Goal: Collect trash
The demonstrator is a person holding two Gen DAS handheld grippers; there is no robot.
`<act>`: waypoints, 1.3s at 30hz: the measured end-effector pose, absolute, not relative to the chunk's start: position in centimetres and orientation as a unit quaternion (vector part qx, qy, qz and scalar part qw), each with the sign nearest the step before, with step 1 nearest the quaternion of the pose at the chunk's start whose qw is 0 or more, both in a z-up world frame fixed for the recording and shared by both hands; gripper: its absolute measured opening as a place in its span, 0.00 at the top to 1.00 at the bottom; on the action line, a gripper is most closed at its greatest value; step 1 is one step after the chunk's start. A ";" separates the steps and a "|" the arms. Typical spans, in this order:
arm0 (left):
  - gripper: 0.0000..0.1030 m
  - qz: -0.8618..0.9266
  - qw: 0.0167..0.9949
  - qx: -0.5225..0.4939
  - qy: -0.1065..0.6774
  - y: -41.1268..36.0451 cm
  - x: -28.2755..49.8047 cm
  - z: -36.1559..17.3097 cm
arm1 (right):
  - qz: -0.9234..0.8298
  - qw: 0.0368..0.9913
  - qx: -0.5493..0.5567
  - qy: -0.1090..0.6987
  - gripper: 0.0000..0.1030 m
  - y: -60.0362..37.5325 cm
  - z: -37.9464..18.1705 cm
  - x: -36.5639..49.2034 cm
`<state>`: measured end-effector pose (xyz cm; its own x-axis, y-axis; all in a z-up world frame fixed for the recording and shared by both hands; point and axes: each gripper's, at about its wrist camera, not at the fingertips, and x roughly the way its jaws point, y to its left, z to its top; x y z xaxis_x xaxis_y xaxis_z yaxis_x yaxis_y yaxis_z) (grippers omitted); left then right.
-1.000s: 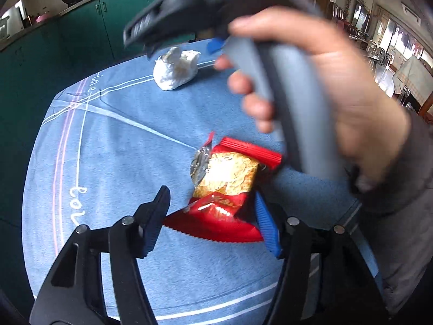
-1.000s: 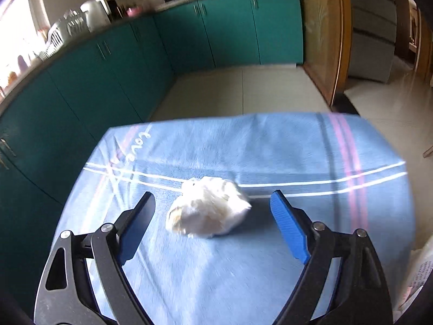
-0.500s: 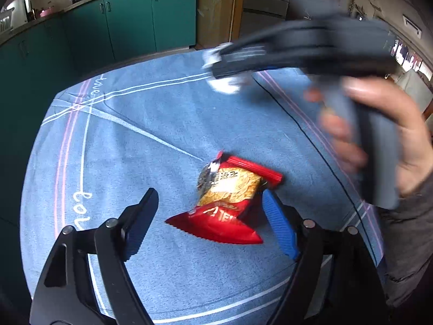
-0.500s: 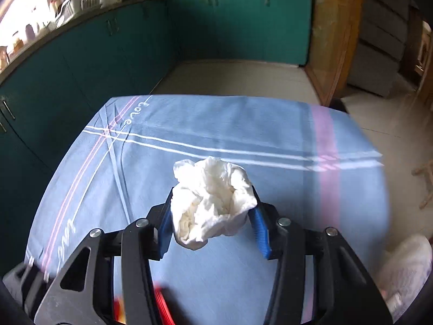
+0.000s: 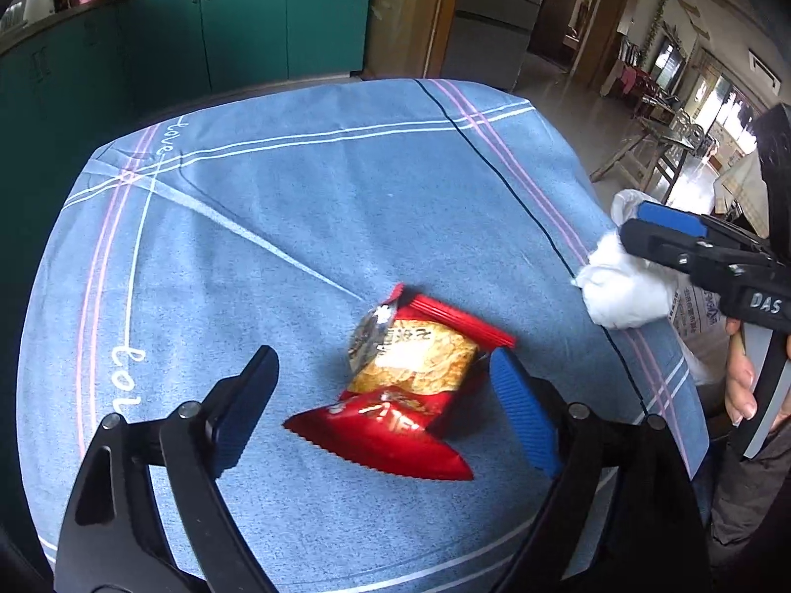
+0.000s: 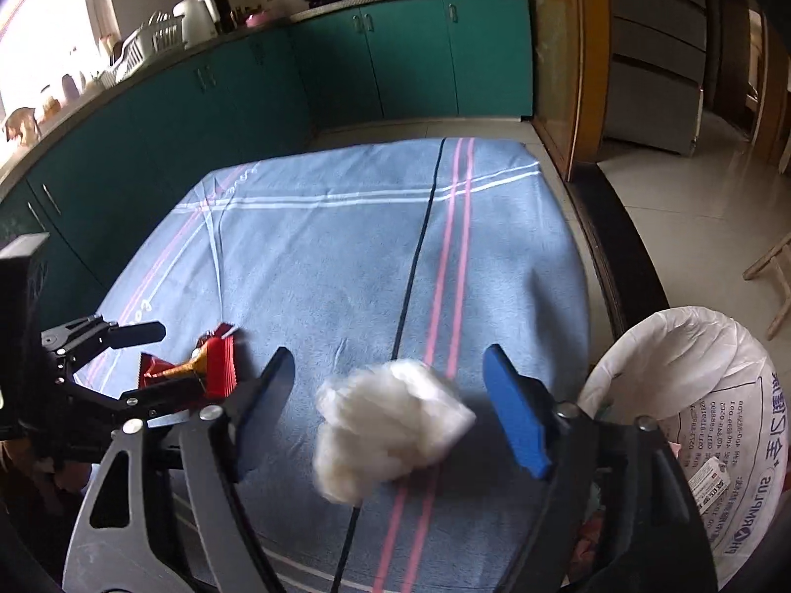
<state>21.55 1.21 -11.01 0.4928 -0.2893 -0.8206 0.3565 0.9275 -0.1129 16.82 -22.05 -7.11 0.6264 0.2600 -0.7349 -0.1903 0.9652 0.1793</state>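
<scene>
While the right gripper [image 6: 385,415] spreads its jaws, the wad of tissue [image 6: 390,425] hangs loose between them at the surface's [image 6: 321,257] right edge, just short of the lined bin [image 6: 692,385]. It seems dropped early. The left gripper [image 5: 385,405], jaws opening, straddles the red snack wrapper [image 5: 400,390] near the front edge; closing on it comes next.

The far half of the blue tablecloth [image 5: 306,207] lies bare, so you can pass there freely. Near you, the red snack wrapper [image 5: 400,395] sits between the opening jaws of your left gripper [image 5: 385,395]. Your right gripper [image 6: 390,410], jaws opening around the white tissue wad [image 6: 385,425], crowds the table's right edge beside the white bag [image 6: 712,425].
</scene>
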 end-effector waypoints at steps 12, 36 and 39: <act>0.21 -0.194 0.851 0.063 0.484 -0.2 20.8 -12.5 | 0.083 0.903 0.048 0.419 0.20 -22.5 -7.8 17.4; 0.27 -0.115 0.888 0.040 0.444 2.8 21.3 -10.9 | 0.072 0.902 0.032 0.425 0.20 -23.1 -8.4 15.5; 0.21 -0.116 0.887 0.027 0.447 2.9 21.2 -11.0 | 0.080 0.898 0.029 0.432 0.16 -23.3 -8.9 14.7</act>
<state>21.24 2.89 -11.02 0.5743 -0.1813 -0.7983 0.2290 0.9718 -0.0560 14.67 -23.35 -8.92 0.6142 0.1698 -0.7707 -0.1191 0.9853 0.1222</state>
